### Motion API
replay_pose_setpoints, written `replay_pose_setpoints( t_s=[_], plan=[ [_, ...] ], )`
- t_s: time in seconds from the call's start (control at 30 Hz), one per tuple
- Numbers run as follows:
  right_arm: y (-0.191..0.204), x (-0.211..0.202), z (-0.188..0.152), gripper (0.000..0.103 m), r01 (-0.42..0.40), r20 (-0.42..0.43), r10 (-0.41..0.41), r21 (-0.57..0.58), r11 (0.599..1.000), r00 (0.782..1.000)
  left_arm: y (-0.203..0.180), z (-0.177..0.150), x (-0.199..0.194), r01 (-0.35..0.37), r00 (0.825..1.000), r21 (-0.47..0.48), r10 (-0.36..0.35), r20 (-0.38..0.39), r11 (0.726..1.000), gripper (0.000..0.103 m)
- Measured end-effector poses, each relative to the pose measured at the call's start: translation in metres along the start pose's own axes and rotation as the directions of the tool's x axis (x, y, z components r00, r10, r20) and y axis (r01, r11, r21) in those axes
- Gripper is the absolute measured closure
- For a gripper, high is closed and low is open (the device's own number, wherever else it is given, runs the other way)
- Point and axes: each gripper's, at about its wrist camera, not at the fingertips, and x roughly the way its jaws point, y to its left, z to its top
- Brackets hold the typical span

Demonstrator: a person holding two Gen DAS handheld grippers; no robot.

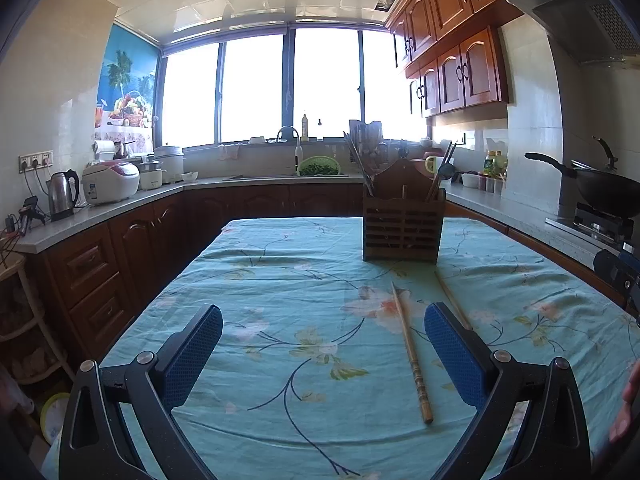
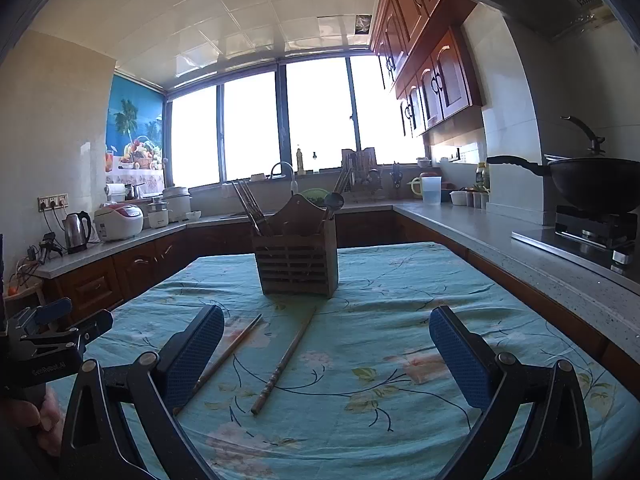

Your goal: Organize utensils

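A wooden utensil holder (image 1: 403, 224) stands on the far part of the table, with chopsticks and a ladle in it; it also shows in the right wrist view (image 2: 297, 258). Two wooden chopsticks lie loose on the cloth in front of it: one (image 1: 412, 354) (image 2: 224, 354) and another (image 1: 452, 300) (image 2: 284, 360). My left gripper (image 1: 323, 344) is open and empty above the near cloth, left of the chopsticks. My right gripper (image 2: 327, 350) is open and empty, with one chopstick between its fingers' lines and the other passing behind the left finger (image 2: 196, 354).
The table wears a blue-green floral cloth (image 1: 280, 280). Counters run around it: kettle (image 1: 63, 195) and rice cooker (image 1: 111, 182) at left, sink at back, wok (image 2: 596, 186) on a stove at right. The left gripper's body (image 2: 44, 344) shows at the right view's left edge.
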Motion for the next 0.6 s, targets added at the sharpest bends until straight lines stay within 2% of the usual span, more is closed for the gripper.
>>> replay_pose_setpoints(
  t_s=[0.6],
  plan=[
    [0.0007, 0.0003, 0.0023, 0.0, -0.012, -0.004, 0.012, 0.02, 1.0, 1.0, -0.0099, 0.0025, 0.0032, 0.004, 1.0, -0.007, -0.004, -0.021, 1.0, 0.001]
  ],
)
